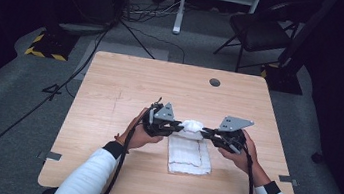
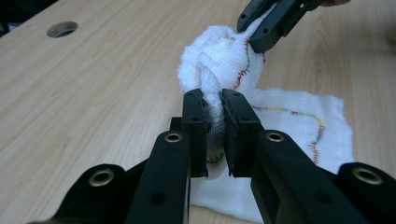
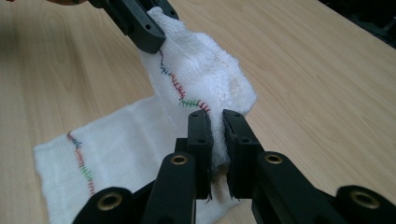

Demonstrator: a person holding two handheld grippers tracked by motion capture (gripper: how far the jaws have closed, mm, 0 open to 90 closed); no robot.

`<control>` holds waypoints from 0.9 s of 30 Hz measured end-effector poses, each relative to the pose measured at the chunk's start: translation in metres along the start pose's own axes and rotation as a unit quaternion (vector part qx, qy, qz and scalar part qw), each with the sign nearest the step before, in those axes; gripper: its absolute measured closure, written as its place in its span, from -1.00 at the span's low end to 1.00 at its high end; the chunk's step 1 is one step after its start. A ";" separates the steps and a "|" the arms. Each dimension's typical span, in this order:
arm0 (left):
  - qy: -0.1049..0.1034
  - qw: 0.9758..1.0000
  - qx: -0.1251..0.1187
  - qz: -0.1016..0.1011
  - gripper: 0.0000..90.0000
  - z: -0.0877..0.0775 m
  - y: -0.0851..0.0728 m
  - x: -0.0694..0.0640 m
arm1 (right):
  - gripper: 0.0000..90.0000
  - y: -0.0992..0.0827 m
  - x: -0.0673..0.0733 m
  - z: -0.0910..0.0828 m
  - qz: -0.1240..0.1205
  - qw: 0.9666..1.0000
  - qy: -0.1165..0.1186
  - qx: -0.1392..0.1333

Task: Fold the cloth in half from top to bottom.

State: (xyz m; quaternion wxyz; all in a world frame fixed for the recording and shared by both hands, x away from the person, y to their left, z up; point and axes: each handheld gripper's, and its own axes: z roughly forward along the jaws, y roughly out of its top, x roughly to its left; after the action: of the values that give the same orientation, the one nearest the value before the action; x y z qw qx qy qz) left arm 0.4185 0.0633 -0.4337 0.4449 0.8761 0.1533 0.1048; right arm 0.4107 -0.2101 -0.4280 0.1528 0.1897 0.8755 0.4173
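A white cloth with coloured stitching lies on the wooden table, its far end lifted and bunched between both grippers. My left gripper is shut on the cloth's left far corner; in the left gripper view the fabric is pinched between its jaws. My right gripper is shut on the right far corner; the cloth is pressed between its jaws. The other gripper's jaws grip the same raised edge in each gripper view.
A round cable hole sits near the table's far edge. A black chair and cables are on the grey floor beyond the table. Bare wood lies left and right of the cloth.
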 end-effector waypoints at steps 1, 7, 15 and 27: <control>-0.003 1.000 0.002 0.002 0.79 0.000 0.000 -0.003 | 0.83 -0.001 0.002 -0.001 -0.002 1.000 0.001 0.001; -0.010 1.000 0.005 0.013 0.78 -0.001 -0.003 -0.017 | 0.83 -0.010 0.009 -0.005 -0.003 1.000 0.016 0.009; -0.035 0.998 0.025 0.035 0.78 0.001 -0.010 -0.040 | 0.81 -0.023 0.023 -0.010 -0.012 0.999 0.037 0.022; -0.043 0.995 0.066 0.063 0.77 0.008 -0.029 -0.065 | 0.78 -0.043 0.046 -0.009 -0.030 0.997 0.056 0.051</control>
State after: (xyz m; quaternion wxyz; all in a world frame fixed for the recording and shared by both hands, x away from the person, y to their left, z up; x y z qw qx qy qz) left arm 0.3559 0.0500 -0.4648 0.3845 0.9153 0.0849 0.0846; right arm 0.3581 -0.2198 -0.4613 0.1057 0.1470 0.9083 0.3772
